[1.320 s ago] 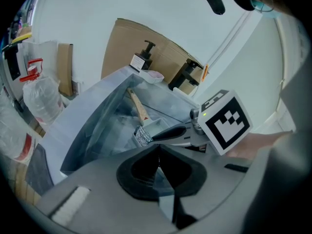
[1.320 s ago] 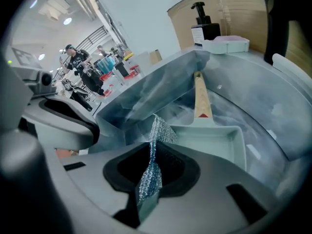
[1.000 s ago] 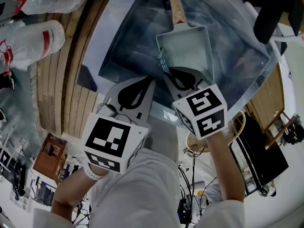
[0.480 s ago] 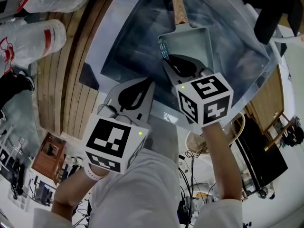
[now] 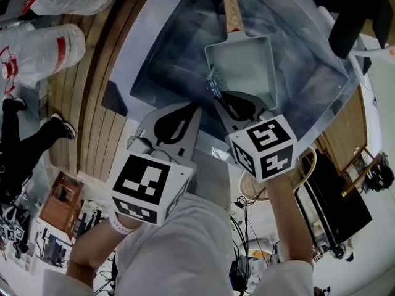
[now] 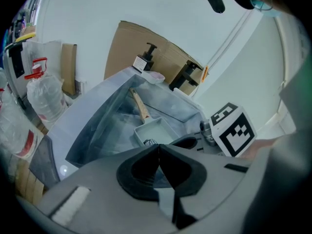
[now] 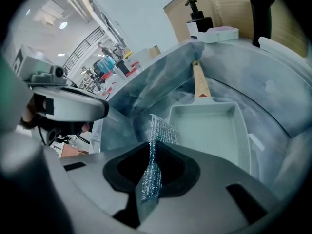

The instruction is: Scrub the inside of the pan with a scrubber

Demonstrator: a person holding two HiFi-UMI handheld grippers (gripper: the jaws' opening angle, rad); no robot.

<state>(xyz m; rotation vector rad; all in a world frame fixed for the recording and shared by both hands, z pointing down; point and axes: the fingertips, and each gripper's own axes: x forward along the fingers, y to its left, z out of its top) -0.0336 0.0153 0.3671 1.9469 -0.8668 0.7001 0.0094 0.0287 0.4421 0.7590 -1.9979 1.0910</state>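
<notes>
A pale rectangular pan (image 5: 242,63) with a wooden handle (image 5: 229,8) lies in the steel sink (image 5: 166,60). My right gripper (image 5: 223,97) is shut on a silvery mesh scrubber (image 5: 214,83), which sits at the pan's near left corner. In the right gripper view the scrubber (image 7: 157,138) sticks up from the shut gripper (image 7: 150,150), just left of the pan (image 7: 212,130). Whether it touches the pan I cannot tell. My left gripper (image 5: 196,106) hangs over the sink's near edge, shut on nothing. The left gripper view shows this gripper (image 6: 158,147) closed, with the pan (image 6: 157,129) beyond.
A black faucet (image 5: 345,17) stands at the sink's far right. A pump bottle (image 6: 144,60) and cardboard (image 6: 129,48) stand behind the sink. Plastic bags (image 5: 43,48) lie on the wooden counter (image 5: 80,103) at left. A person's legs (image 5: 31,143) show at far left.
My right gripper pushed forward with the scrubber along the pan's left side, then drew back toward me. The left gripper stayed put. A person has walked into view at left.
</notes>
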